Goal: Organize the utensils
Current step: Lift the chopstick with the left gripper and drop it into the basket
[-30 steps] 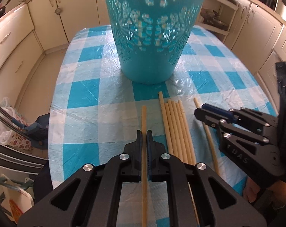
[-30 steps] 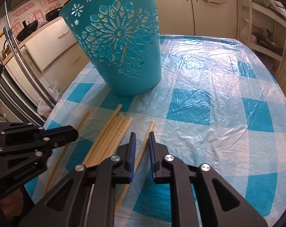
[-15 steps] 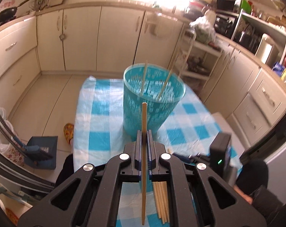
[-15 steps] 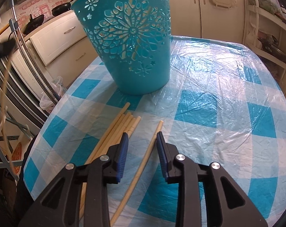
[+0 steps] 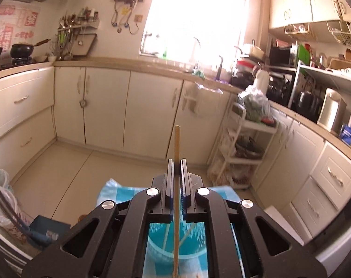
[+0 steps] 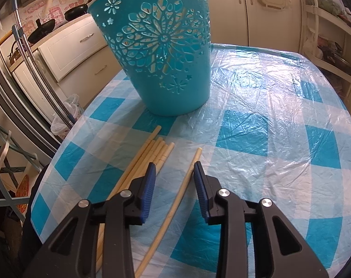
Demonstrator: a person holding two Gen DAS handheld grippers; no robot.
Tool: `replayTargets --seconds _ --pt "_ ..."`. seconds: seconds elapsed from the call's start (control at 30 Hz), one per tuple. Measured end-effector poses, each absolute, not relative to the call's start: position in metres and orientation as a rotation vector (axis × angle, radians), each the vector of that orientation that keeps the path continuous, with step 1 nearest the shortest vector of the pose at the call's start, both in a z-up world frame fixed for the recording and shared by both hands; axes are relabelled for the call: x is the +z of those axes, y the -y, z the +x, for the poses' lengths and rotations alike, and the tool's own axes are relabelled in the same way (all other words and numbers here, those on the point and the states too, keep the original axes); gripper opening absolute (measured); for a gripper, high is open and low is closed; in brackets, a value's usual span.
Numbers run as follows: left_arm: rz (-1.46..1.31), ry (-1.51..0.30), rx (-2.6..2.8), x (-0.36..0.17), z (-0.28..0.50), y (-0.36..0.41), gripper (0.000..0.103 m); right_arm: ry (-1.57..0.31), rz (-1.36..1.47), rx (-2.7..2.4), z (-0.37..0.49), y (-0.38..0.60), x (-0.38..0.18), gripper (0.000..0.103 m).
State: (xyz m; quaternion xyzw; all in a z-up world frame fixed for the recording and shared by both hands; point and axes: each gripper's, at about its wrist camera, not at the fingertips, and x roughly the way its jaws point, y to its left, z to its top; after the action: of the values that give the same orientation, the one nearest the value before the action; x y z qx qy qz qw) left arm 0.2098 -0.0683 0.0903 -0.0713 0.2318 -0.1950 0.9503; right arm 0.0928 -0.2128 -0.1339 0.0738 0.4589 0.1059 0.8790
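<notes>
Left wrist view: the left gripper (image 5: 176,169) fills the lower middle of the frame, its fingers (image 5: 170,180) pressed tight on a single chopstick (image 5: 176,153) that runs straight up the centre, its tip poking past them against the cream cabinets (image 5: 110,108). Through the gap in the gripper's frame, at bottom centre, the open top of the turquoise basket (image 5: 187,238) shows, with a couple of thin sticks leaning inside. A corner of the checked surface (image 5: 119,194) shows behind.

Right wrist view: the right gripper (image 6: 174,169) sits at lower centre, its blue-padded fingers (image 6: 148,185) apart and widening. One loose chopstick (image 6: 187,185) lies on the blue-and-white checked surface (image 6: 268,139) between them, close against the right pad. Just to its left lies a bundle of chopsticks (image 6: 149,155), side by side. The turquoise basket (image 6: 166,53) stands upright at upper centre, apart from the sticks' tips.
</notes>
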Motion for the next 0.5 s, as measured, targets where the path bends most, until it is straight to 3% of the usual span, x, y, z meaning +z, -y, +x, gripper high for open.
replayTargets --seconds 0.2,0.43,0.5 --pt "-0.137 -0.442 -0.273 0.065 0.252 0.093 0.005 -0.956 0.156 0.227 0.093 0.215 -0.134 0.036" --pt "-0.060 -0.573 -0.243 0.007 0.271 0.105 0.006 -0.956 0.154 0.224 0.093 0.213 -0.134 0.037" --pt "-0.041 -0.595 -0.239 0.000 0.268 0.103 0.018 -0.955 0.153 0.224 0.093 0.212 -0.134 0.037"
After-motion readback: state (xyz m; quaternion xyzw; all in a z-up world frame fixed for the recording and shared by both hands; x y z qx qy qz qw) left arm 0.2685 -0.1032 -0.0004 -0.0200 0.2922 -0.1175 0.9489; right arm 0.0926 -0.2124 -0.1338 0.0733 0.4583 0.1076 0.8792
